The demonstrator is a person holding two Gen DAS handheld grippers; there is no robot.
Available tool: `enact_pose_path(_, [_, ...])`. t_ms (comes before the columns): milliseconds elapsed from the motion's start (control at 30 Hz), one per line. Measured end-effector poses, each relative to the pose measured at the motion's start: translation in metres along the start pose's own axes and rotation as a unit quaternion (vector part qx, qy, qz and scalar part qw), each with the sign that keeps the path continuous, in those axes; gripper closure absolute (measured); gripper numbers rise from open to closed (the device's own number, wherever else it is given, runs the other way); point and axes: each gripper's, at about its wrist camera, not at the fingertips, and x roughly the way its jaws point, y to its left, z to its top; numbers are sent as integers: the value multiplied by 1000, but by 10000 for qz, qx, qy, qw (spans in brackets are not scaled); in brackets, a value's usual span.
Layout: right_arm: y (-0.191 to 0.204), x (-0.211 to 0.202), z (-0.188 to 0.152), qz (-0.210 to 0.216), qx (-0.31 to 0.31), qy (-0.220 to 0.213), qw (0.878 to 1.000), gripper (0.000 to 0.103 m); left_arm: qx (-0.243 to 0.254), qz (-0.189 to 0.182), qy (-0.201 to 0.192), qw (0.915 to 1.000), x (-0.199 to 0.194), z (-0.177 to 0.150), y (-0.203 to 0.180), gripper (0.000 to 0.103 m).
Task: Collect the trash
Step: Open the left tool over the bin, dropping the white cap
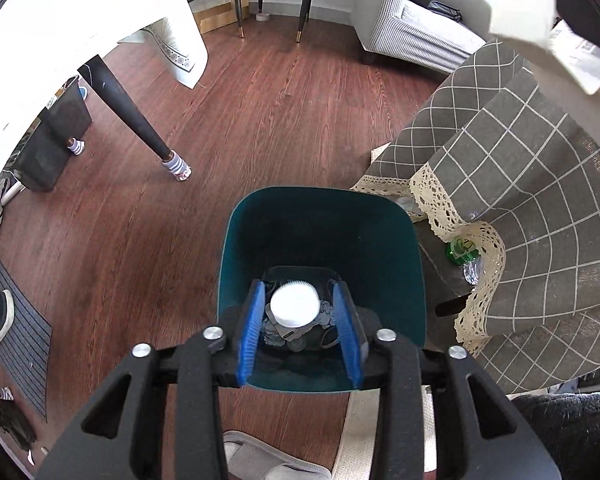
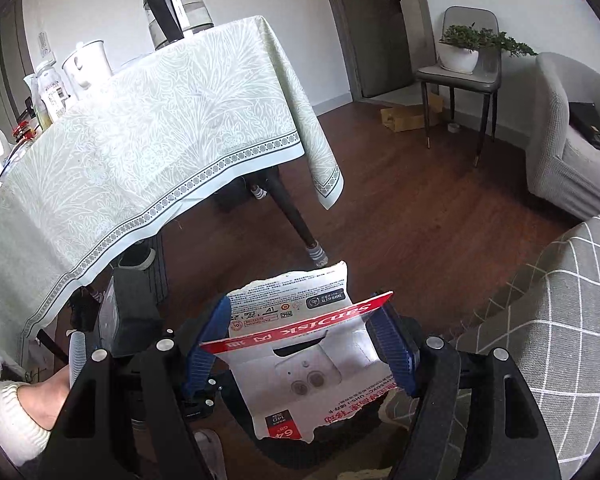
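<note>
A dark teal bin (image 1: 320, 196) stands on the wood floor, with crumpled trash at its bottom. My left gripper (image 1: 300, 314) points down into the bin and is open. A round white cap (image 1: 294, 306) shows between its blue fingers (image 1: 252, 328) with a gap on each side, and neither pad touches it. My right gripper (image 2: 300, 324) is shut on a torn red and white card package (image 2: 300, 372), which is pinched by its edges above the floor. That package (image 1: 520, 12) also shows at the top right of the left wrist view.
A table with a pale green cloth (image 2: 160, 140) and dark legs (image 1: 128, 112) stands on the left. A grey checked cloth with a lace hem (image 1: 520, 200) hangs right of the bin, with a green bottle (image 1: 462, 250) under it. A grey armchair (image 1: 412, 20) and a chair (image 2: 460, 76) stand behind.
</note>
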Motion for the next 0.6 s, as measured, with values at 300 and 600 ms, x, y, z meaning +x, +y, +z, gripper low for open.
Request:
enact_pose_path(300, [6,28,-5,-16,48,224,9997,30,48,-69,-386,9992,-19,-1,7,39])
enact_pose_path(600, [5,60,-16,-226,108,635,9977,30,-25,-147,-935,9955,-51,5,15,30])
